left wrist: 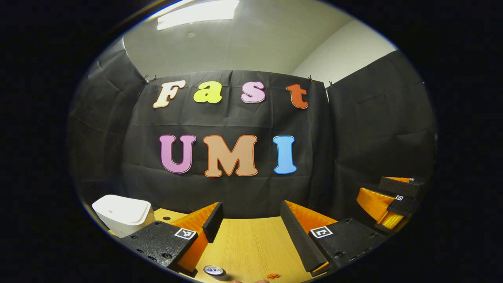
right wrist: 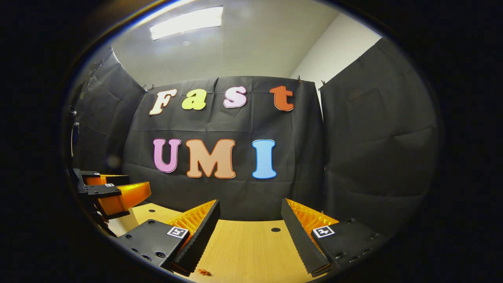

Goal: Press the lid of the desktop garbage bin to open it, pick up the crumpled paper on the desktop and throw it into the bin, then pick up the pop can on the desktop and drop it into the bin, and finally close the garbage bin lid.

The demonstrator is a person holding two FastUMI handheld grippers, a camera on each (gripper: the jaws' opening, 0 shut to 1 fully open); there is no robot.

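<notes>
The white desktop bin (left wrist: 122, 214) stands at the table's far left in the left gripper view, its lid down. My left gripper (left wrist: 251, 220) is open above the wooden table (left wrist: 251, 243) with nothing between its fingers, to the right of the bin and apart from it. The pop can's top (left wrist: 214, 270) peeks in at the bottom edge, below the left finger. My right gripper (right wrist: 250, 216) is open too and holds nothing. Each gripper appears off to the side in the other's view: the right gripper (left wrist: 389, 200) and the left gripper (right wrist: 114, 192).
A small orange scrap (left wrist: 272, 276) lies on the table near the can; the scrap (right wrist: 203, 271) also lies low in the right gripper view. A round hole (right wrist: 276, 229) sits in the tabletop near the black cloth wall behind.
</notes>
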